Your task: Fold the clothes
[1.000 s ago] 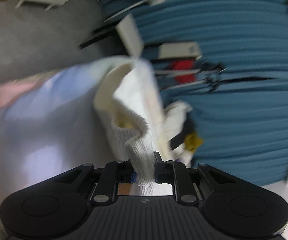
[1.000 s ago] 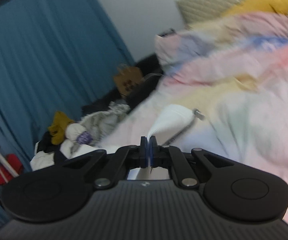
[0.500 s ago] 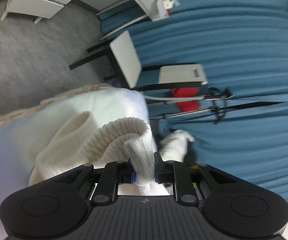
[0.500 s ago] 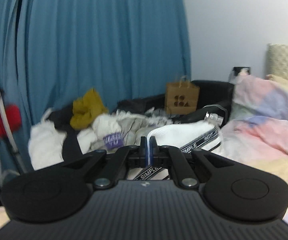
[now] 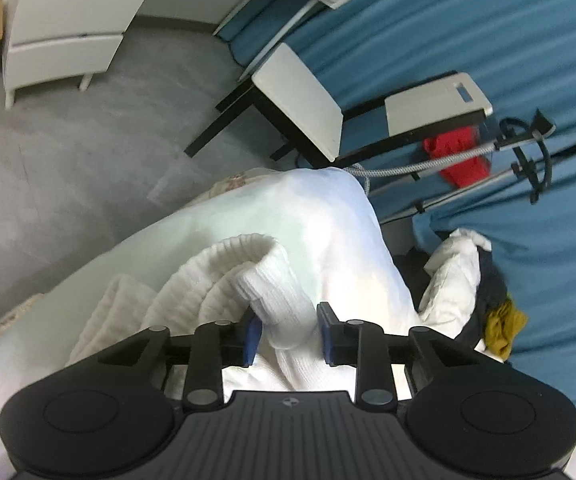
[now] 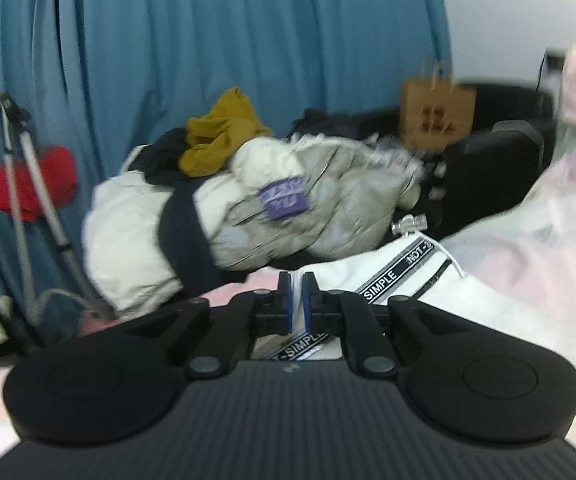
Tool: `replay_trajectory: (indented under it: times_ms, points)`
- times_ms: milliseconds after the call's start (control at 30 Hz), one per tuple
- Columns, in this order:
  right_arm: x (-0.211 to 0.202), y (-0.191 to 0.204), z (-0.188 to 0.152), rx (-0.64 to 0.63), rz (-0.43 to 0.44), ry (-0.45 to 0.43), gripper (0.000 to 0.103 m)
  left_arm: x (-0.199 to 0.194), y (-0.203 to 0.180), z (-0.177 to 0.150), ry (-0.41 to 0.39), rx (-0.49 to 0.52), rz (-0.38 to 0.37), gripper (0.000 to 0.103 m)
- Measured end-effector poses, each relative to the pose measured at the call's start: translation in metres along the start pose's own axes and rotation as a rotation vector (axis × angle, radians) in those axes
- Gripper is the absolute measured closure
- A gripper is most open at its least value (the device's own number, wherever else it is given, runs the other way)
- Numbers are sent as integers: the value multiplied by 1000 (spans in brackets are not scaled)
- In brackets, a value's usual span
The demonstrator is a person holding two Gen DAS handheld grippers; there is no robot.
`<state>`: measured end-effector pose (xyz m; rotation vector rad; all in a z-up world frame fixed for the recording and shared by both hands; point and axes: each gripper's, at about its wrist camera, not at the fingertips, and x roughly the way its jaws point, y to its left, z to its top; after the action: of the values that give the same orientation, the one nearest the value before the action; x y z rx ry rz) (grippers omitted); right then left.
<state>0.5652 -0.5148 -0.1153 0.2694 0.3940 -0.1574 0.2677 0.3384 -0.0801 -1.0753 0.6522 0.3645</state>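
- Left wrist view: the left gripper [image 5: 288,332] stands partly open, its pads flanking a ribbed cuff of the white knit [image 5: 224,276] bunched near the bed [image 5: 319,216] corner; seemingly letting go.
- Right wrist view: the right gripper [image 6: 296,304] stands nearly closed, thin white edge between; the banded garment [image 6: 403,276] lies by the bed edge. Next likely smoothing flat.

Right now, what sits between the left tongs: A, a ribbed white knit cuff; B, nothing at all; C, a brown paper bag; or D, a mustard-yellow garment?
A: in the left wrist view the left tongs have a ribbed white knit cuff between the blue pads, which stand a little apart from the fabric.
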Motion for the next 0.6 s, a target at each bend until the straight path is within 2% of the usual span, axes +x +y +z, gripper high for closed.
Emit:
replay_trajectory:
  times_ms: [33,67,100,167,233,300,433,467,533,600]
  points:
    - [-8,-4,6,29,18,10,89,-4,-3,-2,-6,14,-2,57]
    - [-21,-7,11,45,31,3,84,-15,-4,-6,-23,34,-15,52]
    - [-35,-11,15,54,43,-8,76,-27,-5,-11,-40,53,-27,50]
    - [-66,-16,22,54,70,-32,68,-59,-7,-26,-83,109,-44,47]
    - [-100,-25,20,62,94,-82,60,-83,-7,-43,-107,122,-80,35]
    - [-132,-38,12,112,98,-102,49,-108,1,-65,-102,100,-80,27]
    - [-175,-79,-20,364,102,-84,46,-127,31,-111,-42,-2,-83,22]
    - [-178,-89,-33,432,97,-63,42,-129,41,-123,-20,-36,-86,21]
    - [-183,-108,-59,565,85,-19,27,-130,65,-142,45,-128,-89,20]
    - [-188,-127,-86,698,73,26,24,-122,80,-149,110,-222,-107,19]
